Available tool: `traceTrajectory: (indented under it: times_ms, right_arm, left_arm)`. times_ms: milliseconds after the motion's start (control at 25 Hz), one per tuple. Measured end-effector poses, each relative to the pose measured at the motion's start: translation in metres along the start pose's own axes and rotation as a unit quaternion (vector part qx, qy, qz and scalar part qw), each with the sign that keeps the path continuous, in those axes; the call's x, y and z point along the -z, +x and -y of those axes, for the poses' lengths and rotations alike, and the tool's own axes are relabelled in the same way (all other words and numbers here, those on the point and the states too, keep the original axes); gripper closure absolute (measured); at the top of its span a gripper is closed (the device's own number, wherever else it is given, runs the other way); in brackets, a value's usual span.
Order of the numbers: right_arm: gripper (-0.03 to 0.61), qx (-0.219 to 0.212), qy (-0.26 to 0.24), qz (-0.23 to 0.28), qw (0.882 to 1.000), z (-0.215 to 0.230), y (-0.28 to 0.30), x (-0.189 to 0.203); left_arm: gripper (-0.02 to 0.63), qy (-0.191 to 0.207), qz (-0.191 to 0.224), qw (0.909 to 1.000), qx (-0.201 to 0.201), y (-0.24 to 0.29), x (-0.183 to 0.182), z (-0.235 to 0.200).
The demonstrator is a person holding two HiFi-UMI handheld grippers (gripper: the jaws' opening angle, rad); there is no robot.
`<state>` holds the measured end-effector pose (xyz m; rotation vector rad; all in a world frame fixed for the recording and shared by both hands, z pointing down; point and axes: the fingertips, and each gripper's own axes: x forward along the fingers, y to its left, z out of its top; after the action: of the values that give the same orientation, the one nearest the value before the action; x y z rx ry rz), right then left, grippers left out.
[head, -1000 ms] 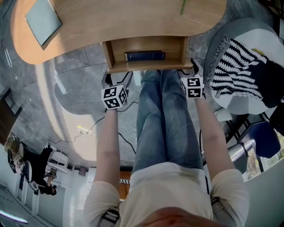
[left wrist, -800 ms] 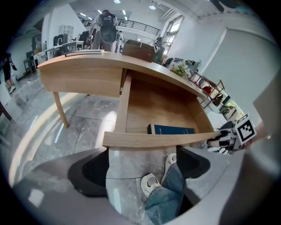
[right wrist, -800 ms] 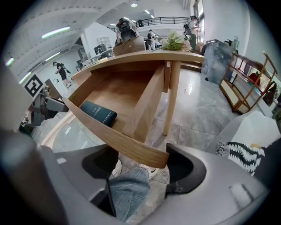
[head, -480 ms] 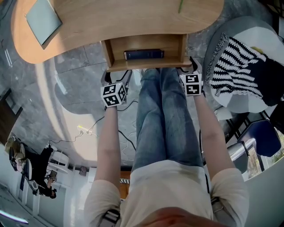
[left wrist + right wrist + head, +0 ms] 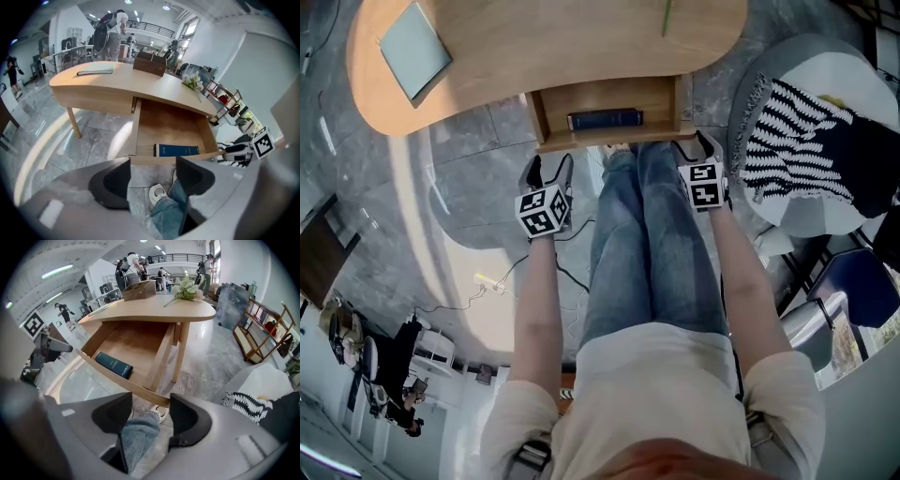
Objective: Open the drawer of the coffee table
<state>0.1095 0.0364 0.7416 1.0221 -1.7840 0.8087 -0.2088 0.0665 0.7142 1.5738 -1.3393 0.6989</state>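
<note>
The drawer (image 5: 609,96) stood pulled out of the coffee table (image 5: 544,42), with a blue book (image 5: 604,119) inside. The left gripper (image 5: 548,169) and right gripper (image 5: 694,147) hung just off its front edge. Their jaws had just been closing but stood apart, gripping nothing. The person's jeans-clad legs (image 5: 652,244) ran between them, and a striped throw (image 5: 806,141) lay nearby.

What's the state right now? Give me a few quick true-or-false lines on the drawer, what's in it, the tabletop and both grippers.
1. The drawer stands pulled out of the coffee table. True.
2. The drawer is empty. False: a dark blue book lies in it.
3. Both grippers clamp the drawer front. False: the left gripper and right gripper have just been closing their jaws, yet both pairs stand apart, gripping nothing.
4. A grey notebook lies on the tabletop. True.
</note>
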Motion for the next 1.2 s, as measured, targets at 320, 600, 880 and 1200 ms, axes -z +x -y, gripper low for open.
traceTrajectory:
  times_ms: [320,600,880,1200]
  right_arm:
    - [0.578,-0.058,0.013,0.064,0.996,-0.046,-0.089,-0.062]
    - [0.578,-0.084,0.029,0.122,0.989,-0.076,-0.175,-0.103]
    - [0.578,-0.119,0.02,0.179,0.976,-0.114,-0.264,-0.132]
    - [0.578,-0.142,-0.002,0.261,0.955,-0.12,-0.357,-0.126]
  left_arm:
    - [0.614,0.0,0.062,0.9979,0.019,-0.072,-0.053,0.039]
    - [0.614,0.04,0.092,0.9949,0.015,-0.134,-0.09,0.082]
    - [0.614,0.061,0.116,0.9902,0.05,-0.207,-0.118,0.129]
    - [0.614,0.071,0.168,0.9802,0.077,-0.27,-0.117,0.211]
